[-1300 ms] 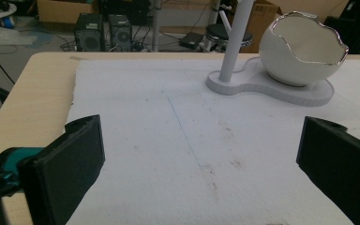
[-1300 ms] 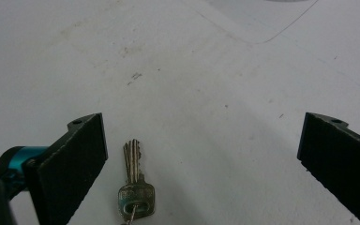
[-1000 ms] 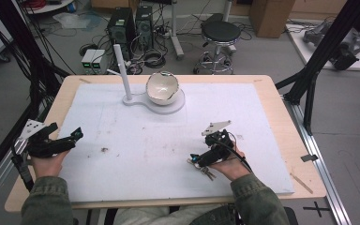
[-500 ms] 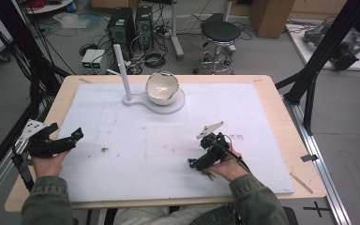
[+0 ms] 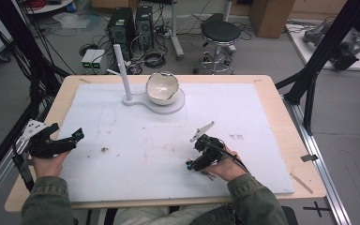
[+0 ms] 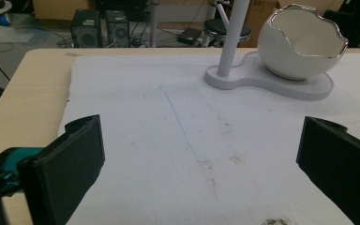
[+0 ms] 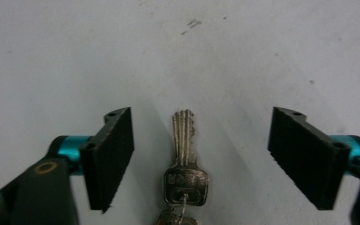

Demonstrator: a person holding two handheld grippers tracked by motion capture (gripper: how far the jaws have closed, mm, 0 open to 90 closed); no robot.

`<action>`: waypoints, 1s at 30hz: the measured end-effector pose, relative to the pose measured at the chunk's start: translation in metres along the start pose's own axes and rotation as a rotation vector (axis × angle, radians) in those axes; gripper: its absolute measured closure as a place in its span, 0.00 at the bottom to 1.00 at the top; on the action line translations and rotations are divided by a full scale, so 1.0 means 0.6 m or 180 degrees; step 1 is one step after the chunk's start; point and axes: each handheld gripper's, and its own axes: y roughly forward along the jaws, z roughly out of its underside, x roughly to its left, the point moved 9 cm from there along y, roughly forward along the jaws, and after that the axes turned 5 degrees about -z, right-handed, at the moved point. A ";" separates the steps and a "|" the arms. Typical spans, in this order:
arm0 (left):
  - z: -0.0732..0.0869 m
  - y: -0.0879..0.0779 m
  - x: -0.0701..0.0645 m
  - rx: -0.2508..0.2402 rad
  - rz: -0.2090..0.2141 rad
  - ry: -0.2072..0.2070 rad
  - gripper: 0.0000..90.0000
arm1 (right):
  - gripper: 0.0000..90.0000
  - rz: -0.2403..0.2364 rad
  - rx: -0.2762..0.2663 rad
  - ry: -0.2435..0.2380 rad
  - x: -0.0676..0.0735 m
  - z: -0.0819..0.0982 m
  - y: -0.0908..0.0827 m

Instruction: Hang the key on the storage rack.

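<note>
A metal key [image 7: 185, 150] on a ring lies flat on the white mat [image 7: 75, 56]. It sits between the wide-apart jaws of my right gripper [image 7: 201, 117], slightly left of centre, touching neither pad. In the high view my right gripper [image 5: 191, 164] tips down onto the mat at the front right, held in a hand. At the table's left edge my left gripper [image 5: 76, 137] is open and holds nothing; its gripper view [image 6: 206, 140] looks across bare mat toward a white eggshell-shaped bowl [image 6: 302, 44].
The bowl [image 5: 161, 88] rests on a white stand base [image 5: 176, 105] with an upright post [image 5: 122, 70] at the back centre of the mat [image 5: 122, 117]. The wooden table rim [image 5: 286, 122] borders the mat. A small dark smudge [image 5: 104, 150] marks the mat.
My right gripper has shifted slightly left and tipped lower toward the mat. The left gripper has stayed put.
</note>
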 end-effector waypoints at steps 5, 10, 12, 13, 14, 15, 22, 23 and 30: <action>0.000 -0.001 0.001 -0.0003 -0.0006 -0.0002 0.02 | 0.46 -0.0039 0.0153 -0.0021 0.006 0.001 0.004; 0.000 -0.001 0.001 -0.0003 -0.0007 0.0000 0.02 | 0.60 -0.0102 0.0275 -0.0013 0.008 0.007 0.010; 0.000 -0.001 0.001 -0.0003 -0.0011 0.0002 0.02 | 0.68 -0.0085 0.0274 -0.0015 0.008 0.006 0.009; 0.000 -0.001 0.001 -0.0007 -0.0015 0.0003 0.02 | 0.71 -0.0069 0.0290 -0.0015 0.007 0.006 0.009; 0.000 -0.001 0.001 -0.0008 -0.0015 0.0004 0.02 | 0.75 -0.0023 0.0318 -0.0023 0.006 0.007 0.009; 0.000 -0.001 0.001 -0.0011 -0.0015 0.0006 0.02 | 0.76 0.0024 0.0345 -0.0067 0.005 0.008 0.011; -0.001 -0.003 0.004 -0.0040 -0.0034 0.0005 0.02 | 0.91 0.0118 0.0426 -0.0136 0.014 0.007 0.013; -0.001 -0.003 0.005 -0.0042 -0.0031 -0.0002 0.02 | 0.91 0.0118 0.0426 -0.0136 0.014 0.007 0.013; -0.001 -0.004 0.004 -0.0045 -0.0022 0.0003 0.02 | 0.92 0.0164 0.0307 0.0072 0.008 0.004 0.009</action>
